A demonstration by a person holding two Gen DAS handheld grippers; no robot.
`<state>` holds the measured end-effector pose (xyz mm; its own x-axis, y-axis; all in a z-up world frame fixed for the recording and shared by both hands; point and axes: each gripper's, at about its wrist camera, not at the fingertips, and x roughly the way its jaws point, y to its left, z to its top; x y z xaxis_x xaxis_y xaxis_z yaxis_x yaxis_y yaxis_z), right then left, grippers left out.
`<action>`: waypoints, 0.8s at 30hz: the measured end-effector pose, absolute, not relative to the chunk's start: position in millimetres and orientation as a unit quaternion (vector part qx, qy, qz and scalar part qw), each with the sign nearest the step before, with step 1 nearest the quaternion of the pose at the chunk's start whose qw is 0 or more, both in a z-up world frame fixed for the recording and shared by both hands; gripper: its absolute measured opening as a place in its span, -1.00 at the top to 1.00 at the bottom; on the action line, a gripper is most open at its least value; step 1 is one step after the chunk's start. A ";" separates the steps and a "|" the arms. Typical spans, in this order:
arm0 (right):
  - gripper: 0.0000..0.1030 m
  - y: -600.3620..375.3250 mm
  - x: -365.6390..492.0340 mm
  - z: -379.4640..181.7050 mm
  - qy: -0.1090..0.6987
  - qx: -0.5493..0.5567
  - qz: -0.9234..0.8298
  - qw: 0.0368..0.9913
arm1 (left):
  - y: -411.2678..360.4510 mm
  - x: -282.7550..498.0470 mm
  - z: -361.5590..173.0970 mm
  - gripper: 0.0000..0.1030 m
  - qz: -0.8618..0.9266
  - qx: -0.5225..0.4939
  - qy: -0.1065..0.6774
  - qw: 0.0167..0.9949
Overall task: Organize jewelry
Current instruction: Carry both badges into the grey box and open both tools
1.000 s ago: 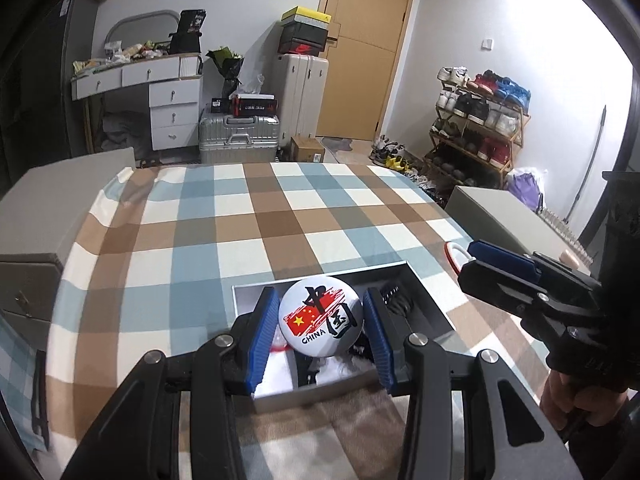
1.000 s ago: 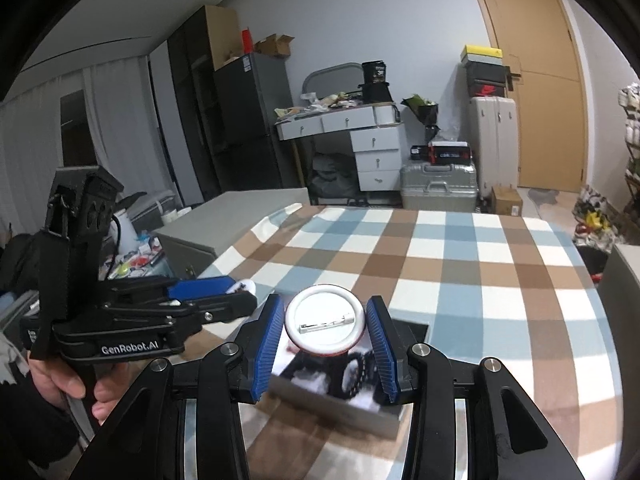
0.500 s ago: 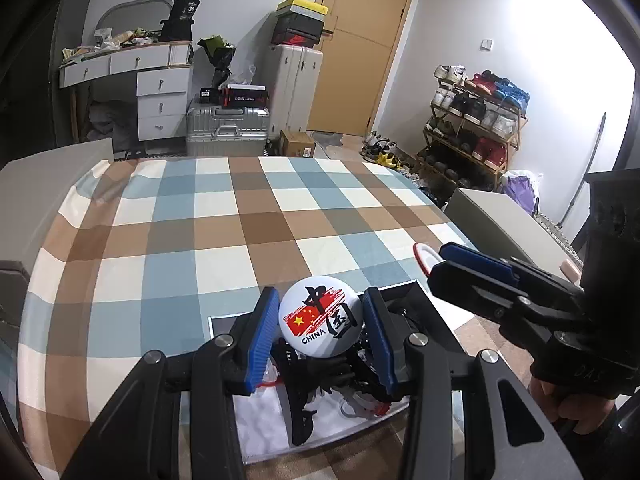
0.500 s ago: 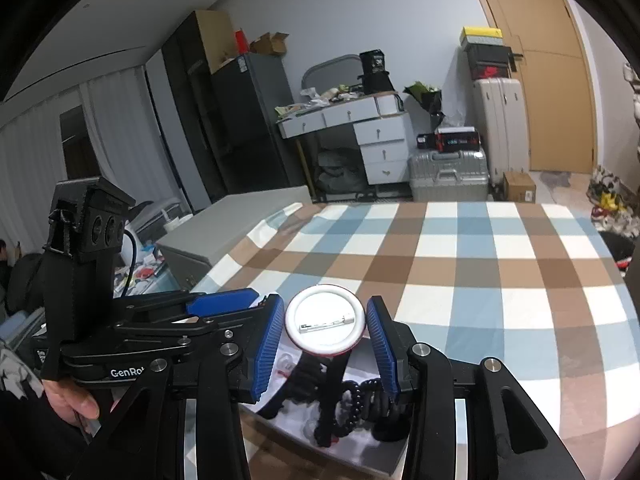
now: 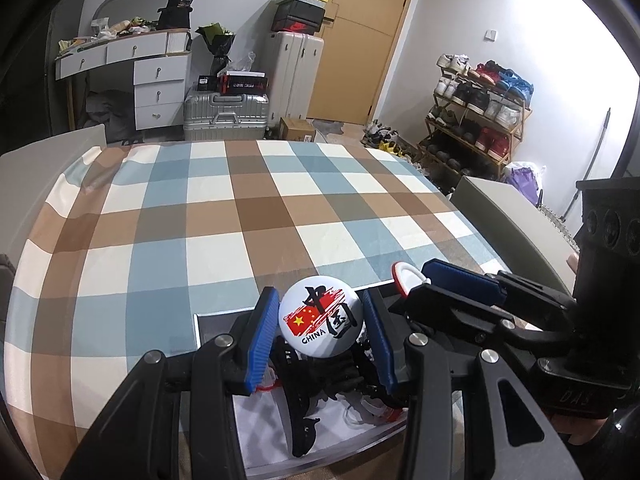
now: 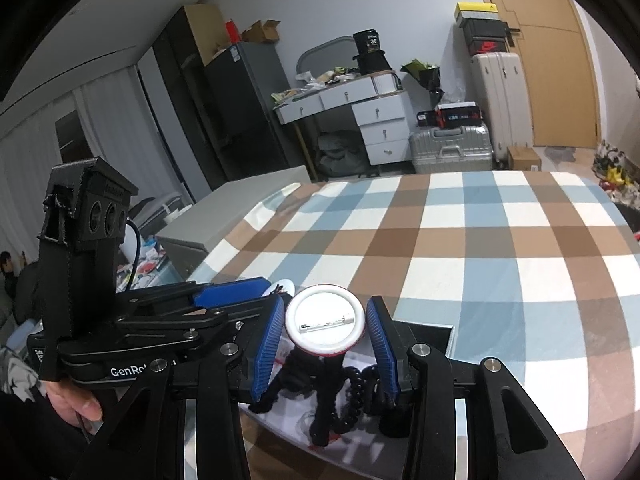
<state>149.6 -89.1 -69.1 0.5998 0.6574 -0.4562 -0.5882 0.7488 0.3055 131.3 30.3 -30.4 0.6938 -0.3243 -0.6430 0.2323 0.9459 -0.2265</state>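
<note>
My left gripper (image 5: 321,326) is shut on a round white badge (image 5: 321,322) with a red flag and "CHINA" on its face. My right gripper (image 6: 325,320) is shut on a second round badge (image 6: 325,320), its white back and pin facing me. Both hover just above an open shallow box (image 5: 208,322) holding black hair clips (image 5: 302,420) and a black bead bracelet (image 6: 356,396). The right gripper also shows in the left wrist view (image 5: 424,280), to the right. The left gripper shows in the right wrist view (image 6: 256,292), to the left.
The box sits on a checked blue, brown and white tablecloth (image 5: 240,208) near the front edge. Behind the table are a silver suitcase (image 5: 226,116), a white drawer desk (image 5: 156,80), a shoe rack (image 5: 476,120) and a wooden door (image 5: 360,36).
Both grippers have moved forward and down over the open box, each still holding its badge. The box contents now lie directly beneath the fingers.
</note>
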 end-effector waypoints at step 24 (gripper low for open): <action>-0.81 -143.4 102.1 -45.3 0.190 0.134 0.277 0.932 | 42.3 90.9 -5.9 -0.56 -0.071 -0.059 0.269 0.959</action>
